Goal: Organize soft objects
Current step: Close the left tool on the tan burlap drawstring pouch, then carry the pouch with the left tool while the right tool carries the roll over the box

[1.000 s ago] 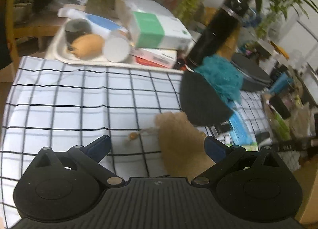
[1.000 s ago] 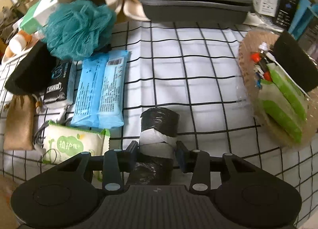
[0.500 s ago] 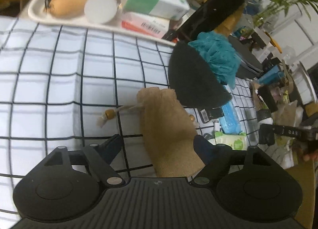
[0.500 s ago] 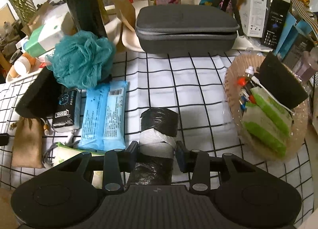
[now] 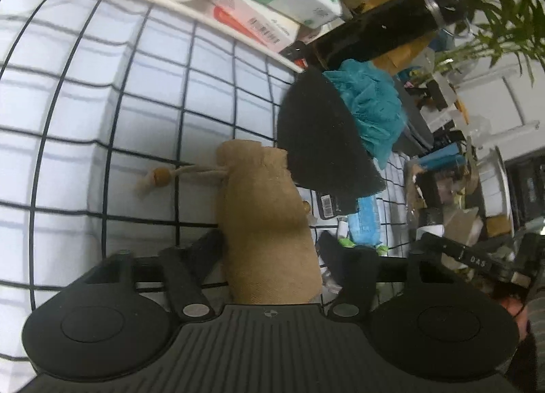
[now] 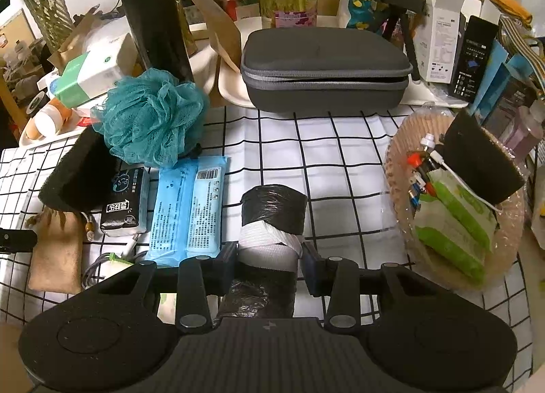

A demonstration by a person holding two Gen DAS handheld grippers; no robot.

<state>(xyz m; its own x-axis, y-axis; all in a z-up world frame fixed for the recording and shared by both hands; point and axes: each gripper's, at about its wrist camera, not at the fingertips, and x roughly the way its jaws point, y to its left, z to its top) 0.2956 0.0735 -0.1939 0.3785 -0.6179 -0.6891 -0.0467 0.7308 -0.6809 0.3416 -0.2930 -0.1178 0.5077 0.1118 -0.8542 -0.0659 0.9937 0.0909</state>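
Far left, a white tray [image 6: 27,139] is sitting on the counter [image 6: 340,168], carrying a green-and-white box [image 6: 88,72], a red-and-white box [image 5: 252,18] and a white-capped tube [image 6: 46,122] lying on its side.

Left near edge: a burlap drawstring pouch [image 5: 269,222] is lying flat on the checked cloth, long axis running near to far, its gathered neck pointing away and its beaded cord [image 5: 163,176] trailing left. The left gripper [image 5: 272,250] has just been closing; its jaws are straddling the pouch's near end, the left finger [image 5: 207,250] touching the cloth, while contact on the right side cannot be told.

Just beyond the pouch, a black foam wedge [image 5: 320,140] is leaning against a teal mesh bath pouf [image 6: 150,120], with a black flask [image 6: 153,18] standing behind. Right of these, a black tissue packet [image 6: 124,200] and a blue wipes pack [image 6: 189,210] are lying side by side, long axes near to far.

Centre: the right gripper [image 6: 269,256] is clamping a black bag roll [image 6: 272,222] by its white paper band, the roll's long axis pointing away from the camera. A grey zip case [image 6: 323,65] is sitting at the far centre.

Right: a round woven basket [image 6: 395,168] is holding two green wipes packs [image 6: 453,226], a second black foam piece [image 6: 480,164], a white cable and small red-capped items.
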